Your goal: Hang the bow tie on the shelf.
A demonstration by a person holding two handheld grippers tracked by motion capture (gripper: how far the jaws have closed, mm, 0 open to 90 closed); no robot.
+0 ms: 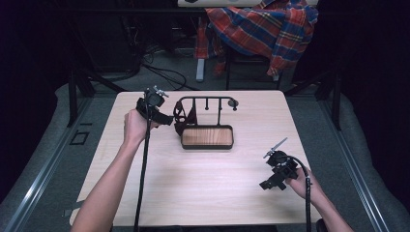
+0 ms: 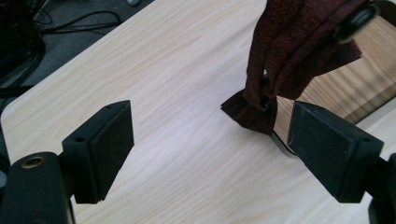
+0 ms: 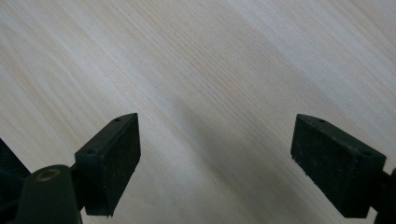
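We'd got the dark red cloth [image 2: 299, 51] hung on the black rack [image 1: 207, 100] mid-frame, so that part looked done. Left hand-held gripper [image 2: 210, 149] was wide open just beside it, gripping nothing. Right hand-held gripper [image 3: 217, 163] sat wide open and empty at lower right, over bare table [image 3: 196, 65].

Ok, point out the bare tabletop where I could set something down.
Free: the broad stretch between the rack's tray and the near edge, left of the right gripper; also right of the tray. Crowded: the rack's left end, where dark cloth hangs beside the left gripper.

Wide-open claw [image 3: 215, 158] above bare wooden table [image 3: 210, 60]
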